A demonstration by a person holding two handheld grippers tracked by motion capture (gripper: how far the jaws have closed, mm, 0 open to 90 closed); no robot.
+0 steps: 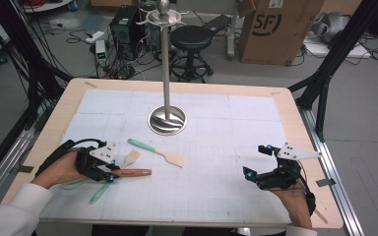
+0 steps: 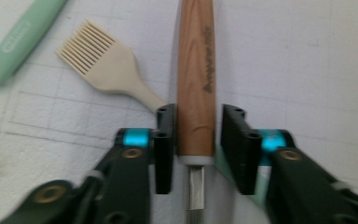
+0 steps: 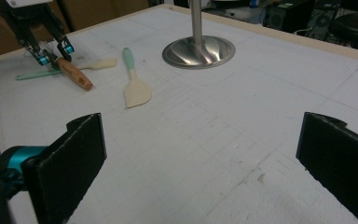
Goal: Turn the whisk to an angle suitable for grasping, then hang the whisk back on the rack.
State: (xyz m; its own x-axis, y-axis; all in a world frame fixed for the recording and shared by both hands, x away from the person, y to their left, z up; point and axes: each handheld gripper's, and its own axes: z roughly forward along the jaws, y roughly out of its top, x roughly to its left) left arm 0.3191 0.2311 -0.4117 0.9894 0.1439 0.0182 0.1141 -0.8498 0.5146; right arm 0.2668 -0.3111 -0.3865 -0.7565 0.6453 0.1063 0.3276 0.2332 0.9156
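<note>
1. Landmark: the steel stand (image 1: pixel 167 119) has a round base on the white gridded mat (image 1: pixel 216 187) that covers the bench (image 1: pixel 295 118); its pole rises upright from the base.
2. The left hand-held gripper (image 1: pixel 112 173) sits at the near left of the stand, well apart from it, over the mat.
3. The wooden-handled tool (image 1: pixel 133 172) lies flat on the mat, its handle pointing from the left hand-held gripper toward the side below the stand.
4. In the left gripper view, the wooden handle (image 2: pixel 196 88) lies between the two black jaws of the left hand-held gripper (image 2: pixel 196 140). One jaw stands against the handle; the other stands off it with a visible gap. The jaws are partly open and do not clamp the handle.
5. The metal shank of the tool (image 2: pixel 196 186) shows below the handle end, between the jaws.
6. A cream brush (image 1: pixel 132 158) lies just beside the wooden handle, on the side toward the stand.
7. A spatula with a green handle (image 1: pixel 157 152) lies between the brush and the stand base.
8. The right hand-held gripper (image 1: pixel 255 162) sits at the near right of the stand, well apart from it. Its jaws stand wide open with bare mat between them.
</note>
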